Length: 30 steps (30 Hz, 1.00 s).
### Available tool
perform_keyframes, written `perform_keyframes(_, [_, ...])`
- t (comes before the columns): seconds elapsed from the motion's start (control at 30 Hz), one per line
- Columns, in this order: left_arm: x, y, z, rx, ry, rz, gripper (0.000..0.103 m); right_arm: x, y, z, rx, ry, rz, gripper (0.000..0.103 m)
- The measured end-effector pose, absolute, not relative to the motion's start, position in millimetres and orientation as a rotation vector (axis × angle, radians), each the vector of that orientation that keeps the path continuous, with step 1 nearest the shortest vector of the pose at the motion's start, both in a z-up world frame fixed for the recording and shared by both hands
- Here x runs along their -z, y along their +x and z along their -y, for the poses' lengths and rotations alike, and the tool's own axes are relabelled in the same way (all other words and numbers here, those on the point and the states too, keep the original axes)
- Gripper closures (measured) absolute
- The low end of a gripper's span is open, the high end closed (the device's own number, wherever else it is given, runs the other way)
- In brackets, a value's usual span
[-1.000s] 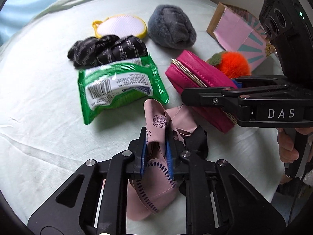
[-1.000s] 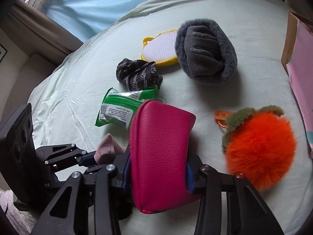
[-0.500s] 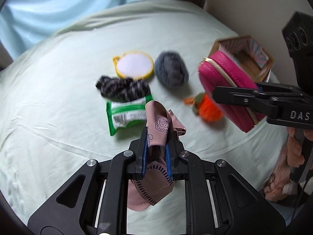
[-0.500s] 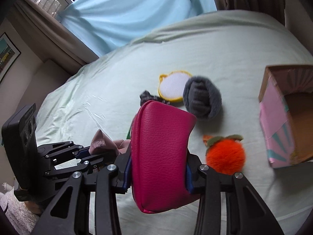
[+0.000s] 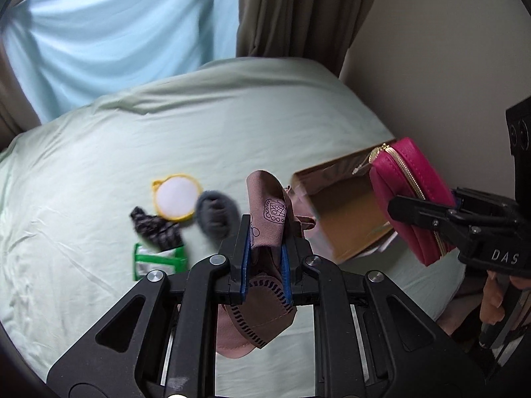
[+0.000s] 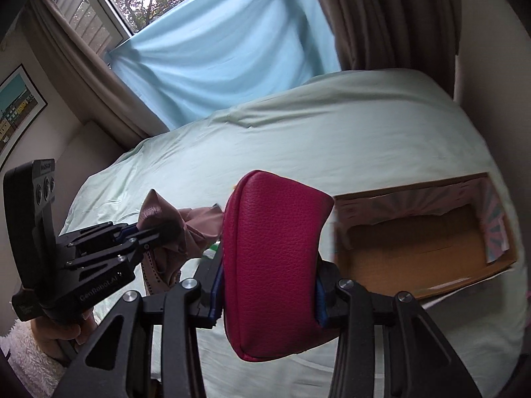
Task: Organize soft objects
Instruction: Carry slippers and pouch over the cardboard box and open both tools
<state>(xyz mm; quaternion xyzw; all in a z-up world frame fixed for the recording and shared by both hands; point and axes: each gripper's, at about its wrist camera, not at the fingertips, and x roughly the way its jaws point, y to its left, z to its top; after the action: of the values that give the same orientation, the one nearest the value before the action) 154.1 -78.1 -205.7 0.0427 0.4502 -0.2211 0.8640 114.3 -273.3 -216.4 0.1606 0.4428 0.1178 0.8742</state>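
Observation:
My left gripper (image 5: 265,252) is shut on a dusty pink cloth (image 5: 268,205) with dark stitched patterns, held high above the bed; the cloth hangs below the jaws. My right gripper (image 6: 268,285) is shut on a magenta zip pouch (image 6: 275,258), held in the air left of an open cardboard box (image 6: 415,258). In the left wrist view the magenta zip pouch (image 5: 411,195) hangs at the right over the cardboard box (image 5: 348,219). The right wrist view shows the left gripper (image 6: 146,229) at the left, holding the dusty pink cloth (image 6: 179,229).
On the pale green bed sheet (image 5: 99,172) lie a yellow-rimmed white round pad (image 5: 176,197), a grey fluffy item (image 5: 215,215), a black patterned bundle (image 5: 156,229) and a green packet (image 5: 156,262). A wall and brown curtains stand behind; a blue drape covers the window.
Both grippers have risen well above the bed with their loads, so the items on the sheet look smaller. The pouch now hangs beside the open box.

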Motion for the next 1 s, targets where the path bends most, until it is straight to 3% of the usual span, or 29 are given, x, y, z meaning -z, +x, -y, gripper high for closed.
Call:
perform_keyframes(0.4, [228, 187, 237, 0.452, -0.008, -1.059, 0.090, 215, 135, 406, -0.107, 0.225, -1.001, 0.064])
perform_keyframes(1.0, [371, 270, 332, 0.369, 0.025, -1.363, 0.090, 366, 225, 483, -0.024, 0.296, -1.334, 0.064])
